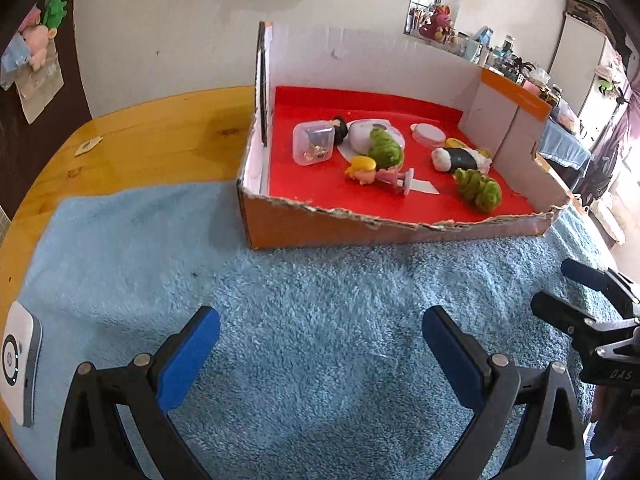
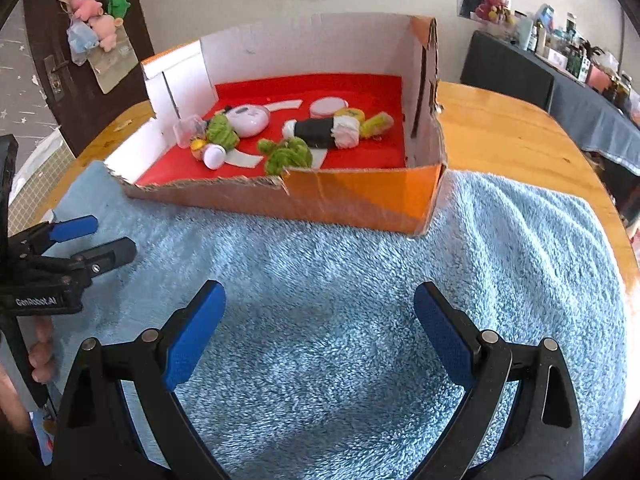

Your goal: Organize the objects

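The cardboard box (image 1: 400, 224) holds a clear tub (image 1: 313, 142), two green yarn bundles (image 1: 478, 190), and a doll (image 1: 374, 172). Both grippers (image 1: 320, 344) (image 2: 320, 328) hover with jaws spread, empty.

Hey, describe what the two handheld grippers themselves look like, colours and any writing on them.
Both look alike: the left gripper and right gripper have black plastic arms curving inward, silver rivets at the joints, and blue textured pads on the fingers. The left gripper's body reads "GenRobot.AI" in white, seen from the right wrist view. No cables or sleeves show.
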Action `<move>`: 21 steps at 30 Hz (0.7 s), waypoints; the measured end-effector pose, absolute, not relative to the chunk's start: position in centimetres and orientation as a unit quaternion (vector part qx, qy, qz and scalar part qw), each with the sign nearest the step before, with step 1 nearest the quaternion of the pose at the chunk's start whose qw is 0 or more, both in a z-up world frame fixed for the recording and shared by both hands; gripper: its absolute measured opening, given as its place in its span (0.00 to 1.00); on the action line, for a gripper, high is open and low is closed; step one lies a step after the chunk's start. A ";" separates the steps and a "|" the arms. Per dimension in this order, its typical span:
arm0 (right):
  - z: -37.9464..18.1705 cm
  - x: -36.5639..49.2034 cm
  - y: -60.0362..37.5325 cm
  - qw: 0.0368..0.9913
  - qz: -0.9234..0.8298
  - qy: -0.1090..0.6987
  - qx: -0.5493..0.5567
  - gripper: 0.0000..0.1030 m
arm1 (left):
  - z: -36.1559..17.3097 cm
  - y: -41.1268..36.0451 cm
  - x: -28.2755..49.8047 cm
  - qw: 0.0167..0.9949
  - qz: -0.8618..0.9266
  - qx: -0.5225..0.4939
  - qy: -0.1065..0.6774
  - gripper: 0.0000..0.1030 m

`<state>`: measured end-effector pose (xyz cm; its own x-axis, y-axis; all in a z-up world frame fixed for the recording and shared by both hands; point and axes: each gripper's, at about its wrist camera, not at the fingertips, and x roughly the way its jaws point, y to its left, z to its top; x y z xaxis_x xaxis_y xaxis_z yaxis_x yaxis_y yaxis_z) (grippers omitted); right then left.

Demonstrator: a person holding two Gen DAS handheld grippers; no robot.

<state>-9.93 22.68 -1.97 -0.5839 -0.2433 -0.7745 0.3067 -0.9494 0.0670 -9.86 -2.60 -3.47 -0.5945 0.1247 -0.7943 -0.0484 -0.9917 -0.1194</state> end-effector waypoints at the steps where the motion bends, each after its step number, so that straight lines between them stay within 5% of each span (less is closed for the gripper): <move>1: -2.2 -10.0 22.7 0.154 -0.888 0.037 0.432 0.94 | -3.6 -2.7 -9.9 0.048 0.890 -0.450 -0.044 1.00; 21: -3.2 -9.6 21.9 0.136 -0.895 0.072 0.419 1.00 | -4.5 -2.0 -9.7 0.035 0.889 -0.456 0.002 1.00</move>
